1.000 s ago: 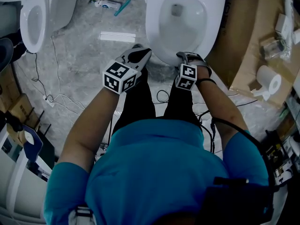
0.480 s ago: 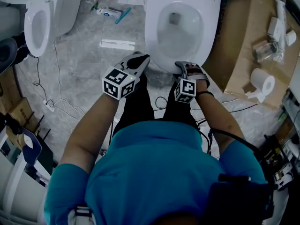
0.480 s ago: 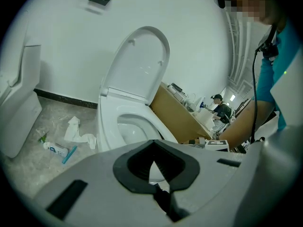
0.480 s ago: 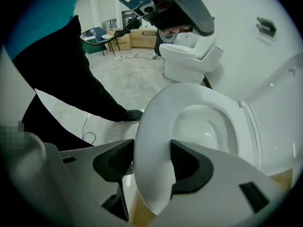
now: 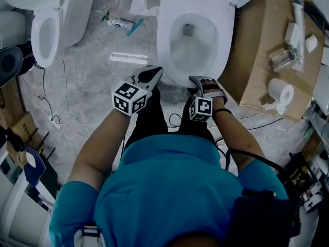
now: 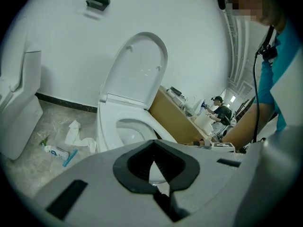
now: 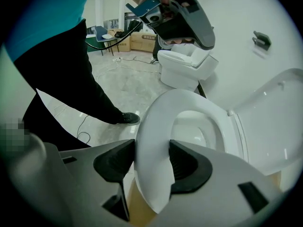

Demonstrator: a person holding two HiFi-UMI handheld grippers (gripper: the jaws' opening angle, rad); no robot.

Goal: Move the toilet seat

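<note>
right gripper closing on the seat's front rim

your right gripper (image 7: 151, 163) is closing its jaws on the front rim of the toilet seat (image 7: 156, 126), and both pads look to be against it. the seat is down over the bowl, with the lid (image 6: 142, 65) upright at the wall. your left gripper (image 6: 153, 183) has its jaws together on nothing, just beside the bowl's front. the tube (image 5: 119, 22) on the floor carries print too small to read. only the left gripper view shows the raised lid and a person (image 6: 220, 110) far off; only the head view shows the toilet roll (image 5: 280, 91). since a second ago the head view has slid, so more of the toilet's back shows; both grippers stay at the rim
</note>
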